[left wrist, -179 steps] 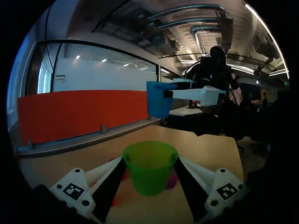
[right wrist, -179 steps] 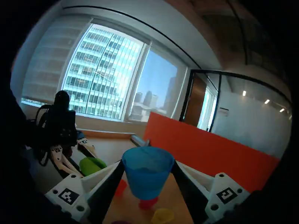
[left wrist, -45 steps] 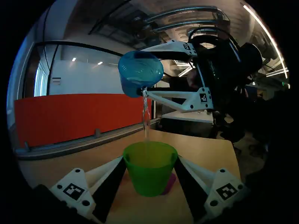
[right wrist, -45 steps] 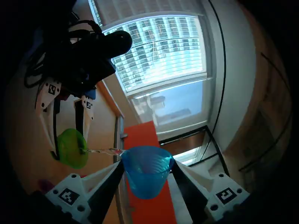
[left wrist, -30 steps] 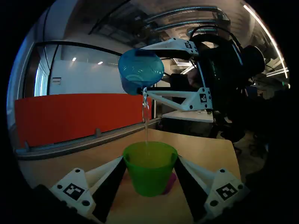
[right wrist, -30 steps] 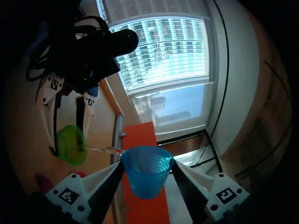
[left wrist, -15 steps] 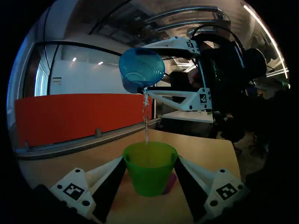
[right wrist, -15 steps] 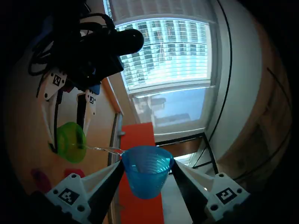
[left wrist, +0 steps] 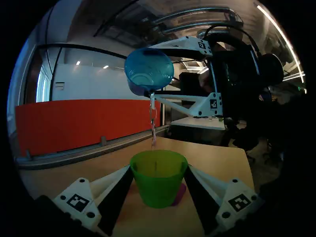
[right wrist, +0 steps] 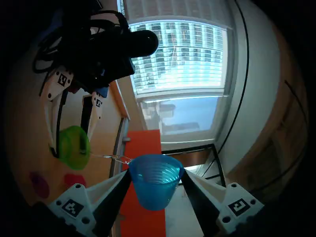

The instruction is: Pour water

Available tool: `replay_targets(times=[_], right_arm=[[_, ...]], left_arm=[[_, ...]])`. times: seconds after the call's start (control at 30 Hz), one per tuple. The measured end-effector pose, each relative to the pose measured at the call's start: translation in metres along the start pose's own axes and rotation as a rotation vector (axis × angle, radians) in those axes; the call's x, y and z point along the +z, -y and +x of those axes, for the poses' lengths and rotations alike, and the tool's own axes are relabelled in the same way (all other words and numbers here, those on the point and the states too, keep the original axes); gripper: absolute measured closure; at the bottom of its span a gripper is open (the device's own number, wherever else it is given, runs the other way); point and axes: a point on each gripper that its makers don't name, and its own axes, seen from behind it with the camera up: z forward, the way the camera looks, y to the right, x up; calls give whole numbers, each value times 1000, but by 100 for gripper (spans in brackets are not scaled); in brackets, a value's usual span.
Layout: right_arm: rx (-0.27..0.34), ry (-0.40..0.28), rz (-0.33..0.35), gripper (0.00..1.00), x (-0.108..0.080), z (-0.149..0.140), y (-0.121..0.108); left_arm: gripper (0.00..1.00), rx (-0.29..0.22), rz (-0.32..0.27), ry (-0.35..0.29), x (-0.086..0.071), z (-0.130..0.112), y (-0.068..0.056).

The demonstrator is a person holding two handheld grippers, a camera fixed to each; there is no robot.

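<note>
The left gripper point(left wrist: 158, 170) has its fingers clamped on a green plastic cup point(left wrist: 158, 182), upright over the pale wooden worktop point(left wrist: 221, 158), not far from the edge along the orange partition point(left wrist: 79, 122). Above it, the right gripper point(right wrist: 156, 174) grasps a translucent blue plastic cup point(right wrist: 155, 187) between its fingers. That cup is tipped steeply, and a thin stream of water point(left wrist: 152, 118) falls into the green one. A purple disc point(right wrist: 38, 183) and a red disc point(right wrist: 74, 179) lie nearby.
</note>
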Motion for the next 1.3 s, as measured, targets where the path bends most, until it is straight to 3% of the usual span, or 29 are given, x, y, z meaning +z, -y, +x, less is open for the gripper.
replay_targets(times=[1.3], right_arm=[[-204,3,-9,9,5,25,-1]], left_arm=[[14,-7,1,-4,1,1,1]])
